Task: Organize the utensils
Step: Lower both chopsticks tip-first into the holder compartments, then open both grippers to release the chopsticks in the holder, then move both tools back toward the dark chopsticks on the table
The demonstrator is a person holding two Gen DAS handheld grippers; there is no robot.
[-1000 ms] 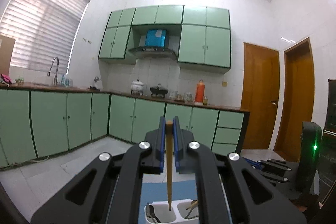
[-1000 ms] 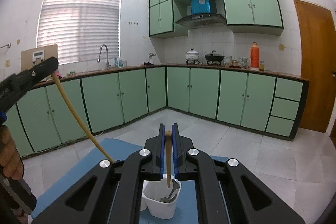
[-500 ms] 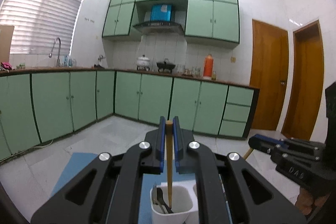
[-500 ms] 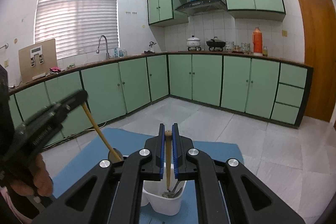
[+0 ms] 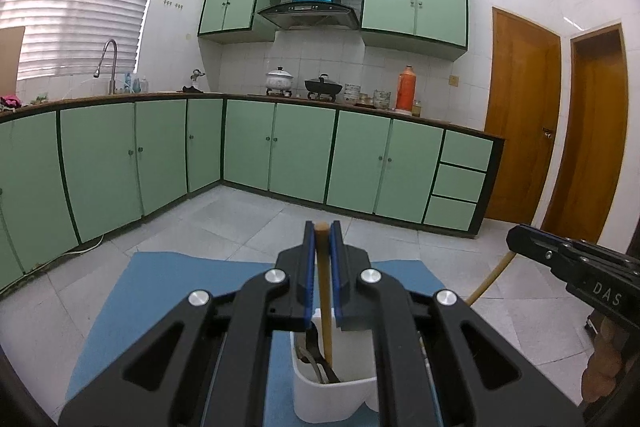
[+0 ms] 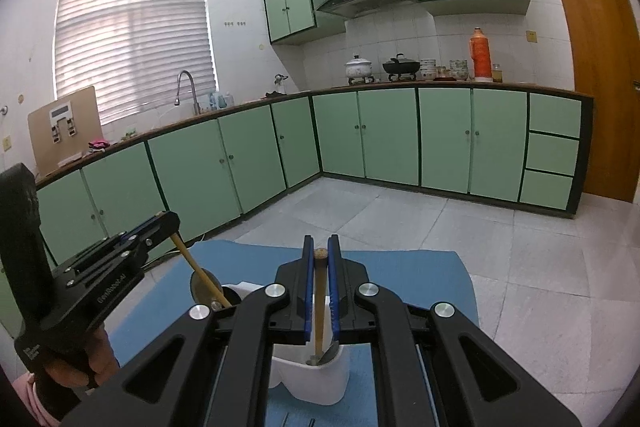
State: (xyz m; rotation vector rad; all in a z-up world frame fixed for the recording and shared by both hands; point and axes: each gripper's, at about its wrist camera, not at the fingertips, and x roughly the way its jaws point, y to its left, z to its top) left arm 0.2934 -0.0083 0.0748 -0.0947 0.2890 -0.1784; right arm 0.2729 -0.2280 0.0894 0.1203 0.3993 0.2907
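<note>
Both grippers are low over the white utensil holder [image 5: 334, 393] now, on the blue mat [image 5: 132, 291]. A sec ago they sat higher and the holder was just a sliver at the bottom of each view; now it fills the space under the jaws, so both have come down and in.

Left gripper [image 5: 322, 227]: jaws nearly shut, clamped on a wooden stick [image 5: 325, 303] that hangs straight down. Its lower end sits inside the left compartment, next to dark metal utensils [image 5: 316, 363] already in there. Looks like the tip is in or v. close to the bottom, can't tell if it touches.

Right gripper [image 6: 319, 253]: same story, jaws pinched tight on its own wooden stick [image 6: 319, 307], upright, tip dipping into the holder [image 6: 320, 383] by a metal spoon [image 6: 328, 355]. From this side you also see the left gripper [image 6: 160, 223] w/ its stick [image 6: 200, 275] slanting down toward the holder's other side.

From the left cam the right gripper [image 5: 516, 237] shows at the edge, its stick [image 5: 490, 279] angling down behind the left gripper's body.

What it means: both sticks are lined up over compartments, insertion basically underway. I'd guess next is just letting go, one or both. Risk: a stick tips out if dropped before it's deep enough.
</note>
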